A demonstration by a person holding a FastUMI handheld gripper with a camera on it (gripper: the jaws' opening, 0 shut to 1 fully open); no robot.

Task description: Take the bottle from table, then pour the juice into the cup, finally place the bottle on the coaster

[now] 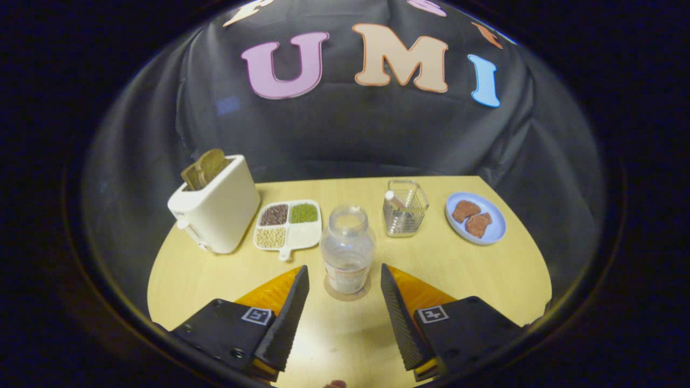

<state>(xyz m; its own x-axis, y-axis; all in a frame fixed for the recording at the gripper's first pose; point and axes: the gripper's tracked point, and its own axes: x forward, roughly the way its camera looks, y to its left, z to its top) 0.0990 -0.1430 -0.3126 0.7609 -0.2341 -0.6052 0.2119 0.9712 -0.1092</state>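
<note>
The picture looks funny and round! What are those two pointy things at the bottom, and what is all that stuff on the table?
Those pointy things are the fingers of a grabbing tool that a person carries. A camera rides on it and looks forward, which bends the picture round. The fingers are open and hold nothing. Just ahead, between them, an uncapped bottle stands on a round coaster. Beyond it on the wooden table are a toaster with bread, a tray of beans, a clear cup and a blue plate of food.

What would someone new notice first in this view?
The clear bottle standing uncapped on a round coaster, just ahead of the open gripper. Beyond it, a white toaster with toast sits beside a divided bean tray.
</note>
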